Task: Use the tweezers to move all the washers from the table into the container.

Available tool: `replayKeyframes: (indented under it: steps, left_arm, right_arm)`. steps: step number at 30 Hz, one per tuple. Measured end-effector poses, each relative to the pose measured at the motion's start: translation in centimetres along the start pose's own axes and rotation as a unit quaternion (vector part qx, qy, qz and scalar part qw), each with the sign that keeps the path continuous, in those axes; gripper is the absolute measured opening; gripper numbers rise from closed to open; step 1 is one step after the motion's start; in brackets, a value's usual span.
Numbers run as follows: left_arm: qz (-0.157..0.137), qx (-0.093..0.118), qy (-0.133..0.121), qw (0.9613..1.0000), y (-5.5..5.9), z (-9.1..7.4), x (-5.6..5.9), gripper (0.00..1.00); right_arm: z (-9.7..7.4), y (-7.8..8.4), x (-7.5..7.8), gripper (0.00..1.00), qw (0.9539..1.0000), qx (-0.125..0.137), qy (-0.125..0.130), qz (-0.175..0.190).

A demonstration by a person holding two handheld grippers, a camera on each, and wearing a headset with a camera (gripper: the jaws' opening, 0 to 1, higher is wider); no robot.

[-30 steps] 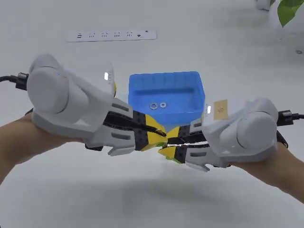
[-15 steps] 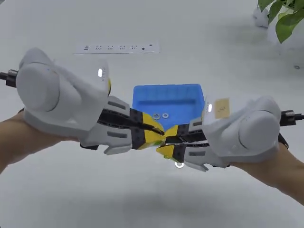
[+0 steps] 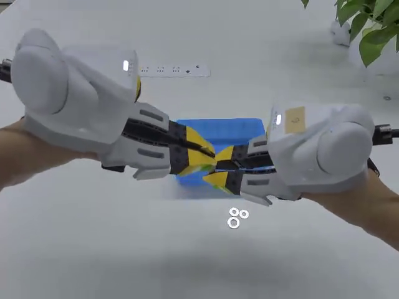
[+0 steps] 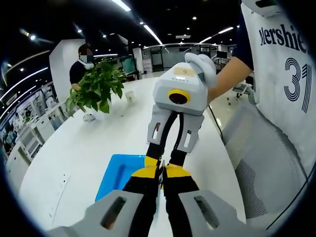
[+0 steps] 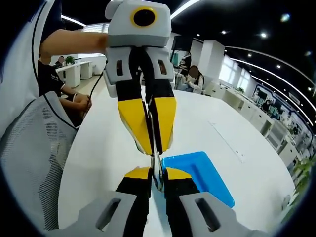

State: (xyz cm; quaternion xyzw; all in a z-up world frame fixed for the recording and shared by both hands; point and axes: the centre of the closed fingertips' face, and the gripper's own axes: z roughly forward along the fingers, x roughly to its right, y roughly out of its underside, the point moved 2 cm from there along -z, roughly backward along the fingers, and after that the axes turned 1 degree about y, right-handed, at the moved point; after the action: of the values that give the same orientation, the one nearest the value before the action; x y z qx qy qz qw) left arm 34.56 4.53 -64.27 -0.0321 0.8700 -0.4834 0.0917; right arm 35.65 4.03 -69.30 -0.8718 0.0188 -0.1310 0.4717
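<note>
My left gripper (image 3: 207,159) and right gripper (image 3: 219,172) meet tip to tip above the table, in front of the blue container (image 3: 244,128). Thin metal tweezers (image 5: 156,167) run between the two pairs of yellow-and-black jaws, and both pairs are shut on them. In the right gripper view the left gripper (image 5: 153,147) comes down from above toward the right gripper (image 5: 157,177), with the container (image 5: 203,174) below on the right. Three small washers (image 3: 237,217) lie together on the white table just below the right gripper. The grippers hide the inside of the container.
A white power strip (image 3: 174,71) lies at the back of the table. A potted plant (image 3: 368,25) stands at the far right corner. A mesh office chair (image 5: 29,158) and a person's torso are close by. Other people sit farther off.
The head camera has tilted, so the picture has shifted. The grippers stay tip to tip and now cover the container's inside. The three washers on the table have come into sight below them.
</note>
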Motion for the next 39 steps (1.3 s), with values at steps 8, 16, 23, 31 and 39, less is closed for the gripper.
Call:
replayKeyframes:
  steps: [8, 16, 23, 31, 39]
  left_arm:
    - [0.008, 0.01, -0.009, 0.9999, 0.0, 1.0, -3.3, 0.07]
    - [-0.021, 0.005, -0.014, 0.9997, 2.4, 2.5, -5.4, 0.07]
    - [-0.04, -0.002, -0.01, 0.9991, 4.2, 3.5, -6.3, 0.07]
    - [-0.052, -0.012, -0.008, 0.9986, 5.4, 3.7, -6.5, 0.07]
    - [-0.056, -0.018, -0.01, 0.9982, 5.8, 4.1, -6.4, 0.07]
  right_arm:
    - [0.4, 0.5, 3.5, 0.11, 0.9998, -0.003, 0.019, 0.0]
    - [2.6, 2.7, 4.9, 0.11, 0.9996, -0.023, 0.01, 0.013]
    - [4.0, 4.2, 5.3, 0.11, 0.9988, -0.035, 0.0, 0.033]
    - [4.9, 4.9, 5.0, 0.11, 0.9981, -0.043, -0.011, 0.043]
    - [5.3, 5.5, 5.0, 0.11, 0.9974, -0.048, -0.018, 0.051]
